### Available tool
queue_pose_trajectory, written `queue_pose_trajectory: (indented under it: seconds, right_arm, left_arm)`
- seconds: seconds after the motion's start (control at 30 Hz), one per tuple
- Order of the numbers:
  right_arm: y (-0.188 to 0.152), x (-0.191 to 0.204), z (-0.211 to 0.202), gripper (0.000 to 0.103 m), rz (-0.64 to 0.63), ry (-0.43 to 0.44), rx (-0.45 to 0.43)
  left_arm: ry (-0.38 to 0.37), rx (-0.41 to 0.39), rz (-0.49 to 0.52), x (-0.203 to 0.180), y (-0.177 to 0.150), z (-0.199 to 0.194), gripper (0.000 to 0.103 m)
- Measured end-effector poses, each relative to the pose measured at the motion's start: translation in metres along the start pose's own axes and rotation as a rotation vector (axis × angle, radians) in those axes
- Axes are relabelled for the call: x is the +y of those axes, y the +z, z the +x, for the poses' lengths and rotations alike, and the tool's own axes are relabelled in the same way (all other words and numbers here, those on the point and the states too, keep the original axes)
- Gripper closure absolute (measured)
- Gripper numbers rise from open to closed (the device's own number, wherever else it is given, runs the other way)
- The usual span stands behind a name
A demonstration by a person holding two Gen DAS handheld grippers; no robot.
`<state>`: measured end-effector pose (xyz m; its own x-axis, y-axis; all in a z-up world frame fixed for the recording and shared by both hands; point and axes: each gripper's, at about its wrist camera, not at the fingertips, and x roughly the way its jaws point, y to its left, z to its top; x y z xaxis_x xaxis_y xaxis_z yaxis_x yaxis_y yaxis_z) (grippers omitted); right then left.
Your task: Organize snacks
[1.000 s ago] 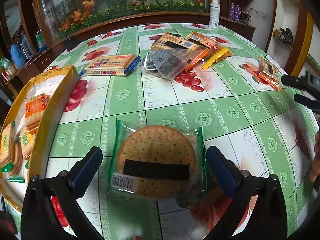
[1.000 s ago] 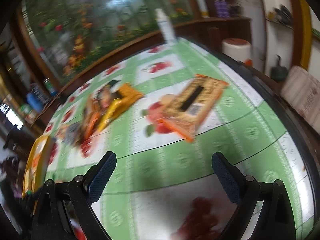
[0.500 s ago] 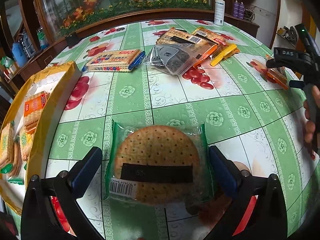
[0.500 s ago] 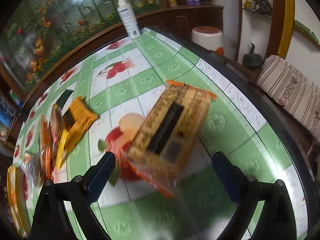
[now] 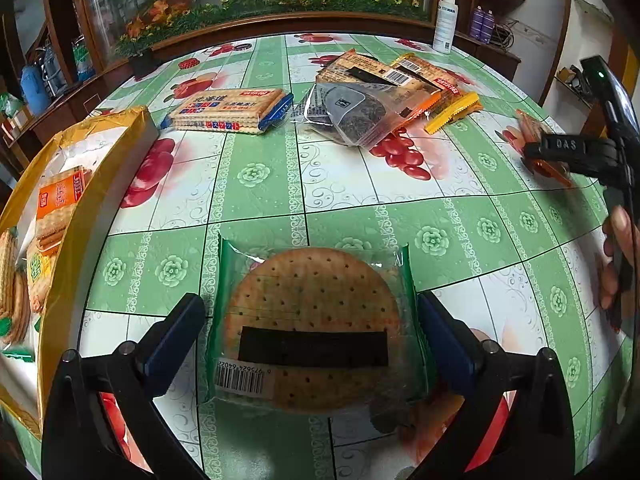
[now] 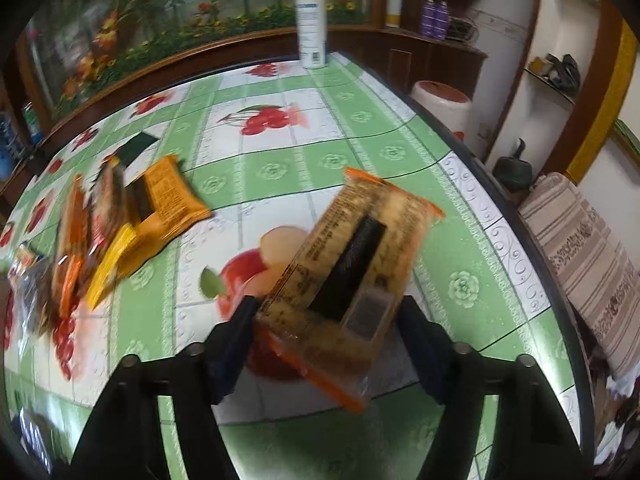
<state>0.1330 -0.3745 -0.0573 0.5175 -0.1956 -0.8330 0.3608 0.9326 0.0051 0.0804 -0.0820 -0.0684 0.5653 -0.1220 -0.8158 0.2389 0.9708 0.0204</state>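
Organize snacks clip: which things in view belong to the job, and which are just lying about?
Job: round cracker pack between the open left gripper; orange-edged biscuit pack in the right gripper; blue biscuit pack; snack pile; yellow box.

Lying about: spray bottle; purple bottles; striped cushion.

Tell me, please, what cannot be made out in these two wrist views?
- Right wrist view: motion blur hides whether the right gripper touches the orange-edged cracker pack, and smears its print.
- Left wrist view: a black bar covers the round biscuit pack label between the open left gripper fingers.
- Left wrist view: the yellow box is cut off by the left edge, so its contents are partly unseen.
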Motion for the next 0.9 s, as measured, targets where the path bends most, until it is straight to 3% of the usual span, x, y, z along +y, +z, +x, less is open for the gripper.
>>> queue_pose_trajectory:
  seconds: [0.5, 0.63, 0.9]
  right_arm:
    - [-0.045, 0.027, -0.076, 0.039, -0.072, 0.247, -0.103]
    - [-0.054, 0.035, -0.092, 0.040, -0.108, 0.284, -0.120]
    - [-0.067, 0.050, -0.104, 0.040, -0.154, 0.318, -0.126]
  left_arm:
    - [-0.037, -0.042, -0.038, 0.006, -0.002, -0.009, 0.012]
    - [-0.024, -0.053, -0.035, 0.007, -0.003, -0.012, 0.021]
    - [-0.016, -0.059, -0.021, 0.004, -0.003, -0.015, 0.025]
